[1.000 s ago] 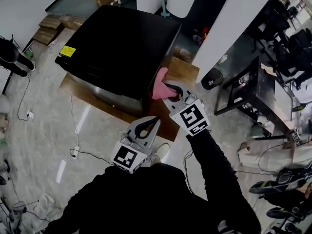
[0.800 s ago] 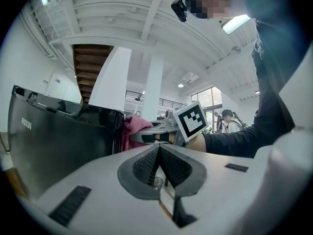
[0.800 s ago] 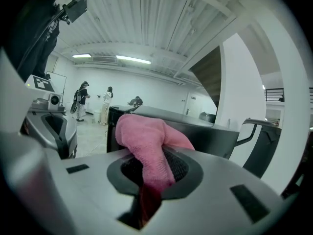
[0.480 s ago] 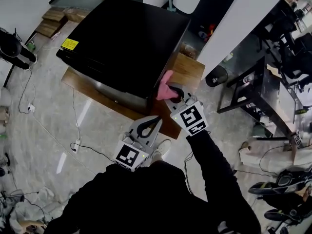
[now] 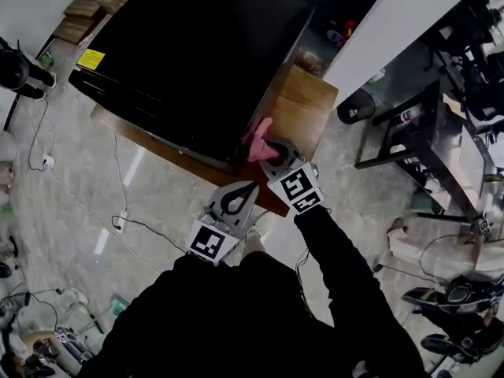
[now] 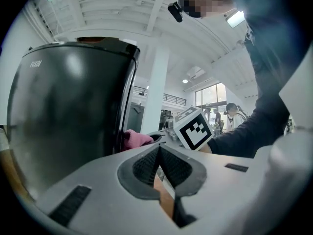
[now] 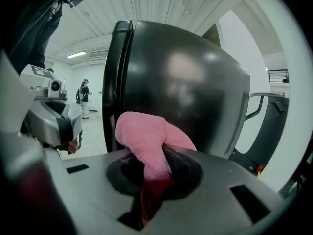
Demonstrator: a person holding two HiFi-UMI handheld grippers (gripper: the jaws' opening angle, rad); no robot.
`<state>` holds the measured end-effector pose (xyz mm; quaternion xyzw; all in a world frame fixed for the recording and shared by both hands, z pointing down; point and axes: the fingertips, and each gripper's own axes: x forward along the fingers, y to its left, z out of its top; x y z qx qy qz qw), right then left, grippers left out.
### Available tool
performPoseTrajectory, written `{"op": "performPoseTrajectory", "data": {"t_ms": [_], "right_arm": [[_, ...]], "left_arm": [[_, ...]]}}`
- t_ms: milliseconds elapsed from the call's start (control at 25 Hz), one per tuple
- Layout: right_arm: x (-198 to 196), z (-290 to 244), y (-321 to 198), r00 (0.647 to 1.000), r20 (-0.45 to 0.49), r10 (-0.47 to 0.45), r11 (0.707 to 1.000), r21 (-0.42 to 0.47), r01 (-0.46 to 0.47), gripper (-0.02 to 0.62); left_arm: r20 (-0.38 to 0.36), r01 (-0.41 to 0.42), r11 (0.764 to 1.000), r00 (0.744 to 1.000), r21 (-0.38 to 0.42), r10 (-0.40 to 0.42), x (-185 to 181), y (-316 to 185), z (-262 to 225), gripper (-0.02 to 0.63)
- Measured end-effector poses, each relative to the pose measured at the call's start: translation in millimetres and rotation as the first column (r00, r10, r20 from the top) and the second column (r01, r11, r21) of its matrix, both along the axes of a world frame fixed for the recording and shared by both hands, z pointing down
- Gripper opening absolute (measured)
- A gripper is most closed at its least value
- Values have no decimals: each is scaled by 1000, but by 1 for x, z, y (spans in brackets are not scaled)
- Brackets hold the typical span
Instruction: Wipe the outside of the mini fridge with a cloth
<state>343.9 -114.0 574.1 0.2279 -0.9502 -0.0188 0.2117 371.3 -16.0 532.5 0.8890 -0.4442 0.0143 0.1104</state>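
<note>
The pink cloth [image 5: 258,142] is soft, light terry, bunched into a fat fold that bulges out past the fingers of the right gripper [image 5: 272,150], which are clamped on its lower part; in the right gripper view the wad [image 7: 146,141] is pressed to the dark side wall of the mini fridge [image 7: 186,82], close to the door edge. It should give and flatten under pressure, so a hold low on the bunch, leaving a padded front, looks sound; a loose tail could drag or slip free on a long stroke. The fridge [image 5: 197,53] is black, glossy and rigid, likely heavy enough not to shift under wiping, and it stands on a wooden platform [image 5: 303,109] on the floor. The left gripper [image 5: 250,186] hangs just beside the right one, its fingers closed together on nothing
</note>
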Motion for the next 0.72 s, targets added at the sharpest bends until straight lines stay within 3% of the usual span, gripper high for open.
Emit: {"op": "performPoseTrajectory", "data": {"t_ms": [280,720], "right_arm": [[-3,69,-12,999,-27,17,997,-74,-19,52],[-2,181,-12,985,-171,-31,976,-219,-8,52]], "left_arm": [[47,18,999,999,-41,-17,-12,-13,54,6],[88,34,993,996,-111,-25,-9,-22,112,6]]}}
